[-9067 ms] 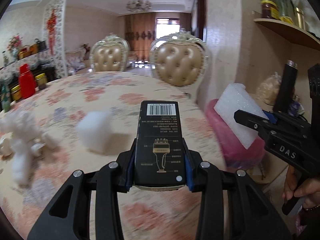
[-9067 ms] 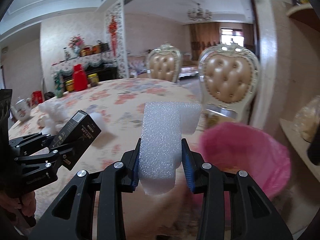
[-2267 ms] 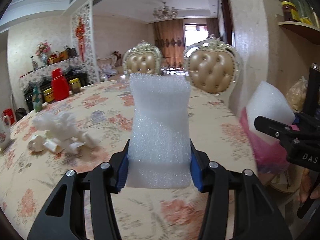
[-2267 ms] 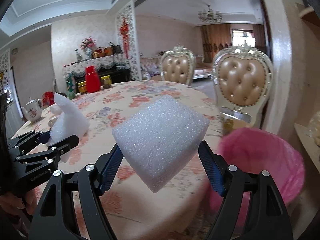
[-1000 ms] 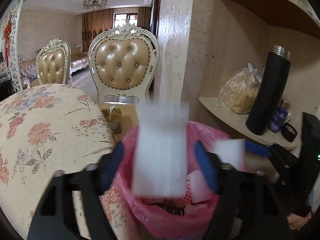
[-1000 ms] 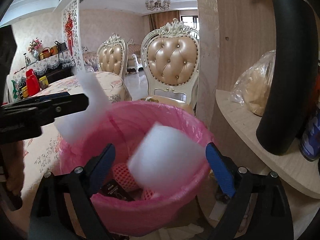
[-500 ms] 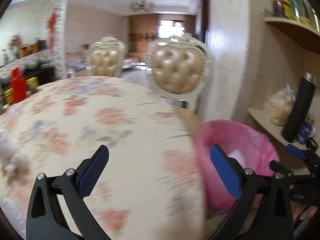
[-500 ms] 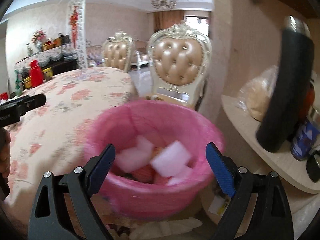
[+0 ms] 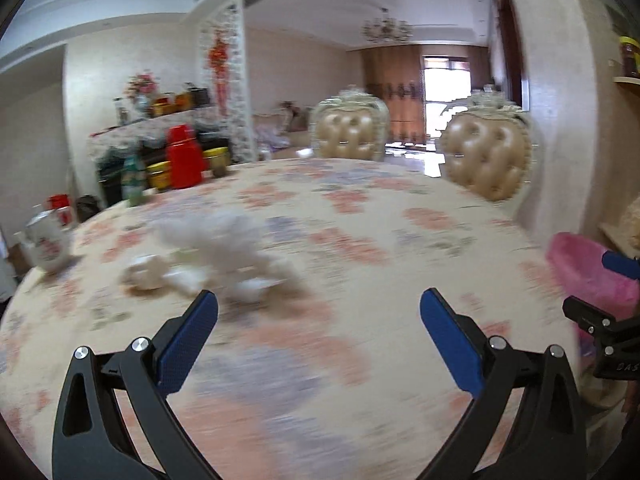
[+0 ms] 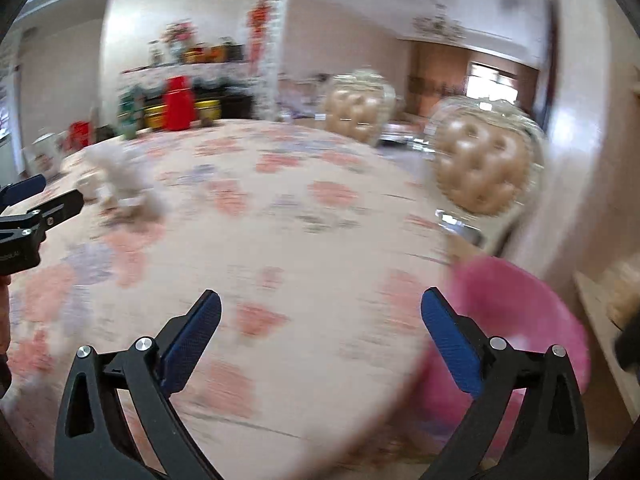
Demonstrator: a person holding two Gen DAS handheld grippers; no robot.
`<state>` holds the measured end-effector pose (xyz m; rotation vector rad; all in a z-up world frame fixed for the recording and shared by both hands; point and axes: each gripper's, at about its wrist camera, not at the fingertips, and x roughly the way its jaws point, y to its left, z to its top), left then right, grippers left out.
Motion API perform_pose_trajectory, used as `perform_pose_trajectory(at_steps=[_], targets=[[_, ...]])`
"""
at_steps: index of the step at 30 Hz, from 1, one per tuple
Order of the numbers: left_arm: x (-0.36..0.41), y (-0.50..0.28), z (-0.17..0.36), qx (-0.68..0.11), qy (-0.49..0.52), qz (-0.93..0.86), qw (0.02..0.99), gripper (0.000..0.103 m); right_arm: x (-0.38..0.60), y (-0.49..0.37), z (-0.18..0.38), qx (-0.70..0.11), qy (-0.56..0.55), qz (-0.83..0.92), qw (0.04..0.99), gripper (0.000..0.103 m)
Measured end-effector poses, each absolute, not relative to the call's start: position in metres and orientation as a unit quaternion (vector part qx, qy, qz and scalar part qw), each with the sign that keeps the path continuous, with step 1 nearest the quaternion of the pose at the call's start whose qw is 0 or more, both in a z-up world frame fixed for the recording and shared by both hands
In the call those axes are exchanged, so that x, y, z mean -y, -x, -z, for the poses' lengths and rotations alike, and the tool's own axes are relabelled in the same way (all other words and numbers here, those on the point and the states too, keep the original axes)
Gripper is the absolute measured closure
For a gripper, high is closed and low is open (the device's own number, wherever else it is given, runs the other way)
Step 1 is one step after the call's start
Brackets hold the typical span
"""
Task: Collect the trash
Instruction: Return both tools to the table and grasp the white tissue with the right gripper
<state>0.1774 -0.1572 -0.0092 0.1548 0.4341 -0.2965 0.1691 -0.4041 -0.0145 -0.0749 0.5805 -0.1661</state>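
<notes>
Both foam blocks dropped, left hand-held gripper (image 9: 319,335) and right hand-held gripper (image 10: 320,336) wide open, empty, over table (image 9: 360,240) edge.

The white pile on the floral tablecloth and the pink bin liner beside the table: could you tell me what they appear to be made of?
The white pile looks like foam packing scraps: matte, lumpy, soft-edged, though motion blur leaves it uncertain. The pink bin liner seems to be thin plastic film, slightly glossy and translucent, draped over the bin rim. The floral tablecloth looks like printed matte fabric or vinyl.

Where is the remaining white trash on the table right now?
The white trash pile lies on the floral tablecloth toward the table's left side, just right of the teapot and ahead of the open left gripper.
</notes>
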Motion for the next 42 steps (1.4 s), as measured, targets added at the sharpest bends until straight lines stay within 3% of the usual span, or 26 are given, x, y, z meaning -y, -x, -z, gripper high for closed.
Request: perform_pose_trajectory(at_steps=[11, 23, 26, 34, 42], targets=[[0.009, -0.211, 0.019, -0.255, -0.036, 0.027, 0.966, 0.005, 0.286, -0.252, 0.019, -0.311, 0.05, -0.04, 0.948, 0.009], [-0.029, -0.292, 0.011, -0.265, -0.001, -0.036, 0.964, 0.005, 0.235, -0.333, 0.021, -0.32, 0.048, -0.095, 0.942, 0.01], [-0.03, -0.31, 0.017, -0.26, -0.004, -0.052, 0.964, 0.005, 0.221, -0.354, 0.026, -0.326, 0.051, -0.124, 0.936, 0.022], [-0.047, -0.321, 0.04, -0.263, -0.011, -0.069, 0.962, 0.005, 0.195, -0.413, 0.035, -0.364, 0.069, -0.138, 0.919, 0.041], [-0.045, -0.321, 0.039, -0.257, -0.012, -0.064, 0.964, 0.005, 0.175, -0.434, 0.065, -0.41, 0.09, -0.126, 0.899, 0.045]])
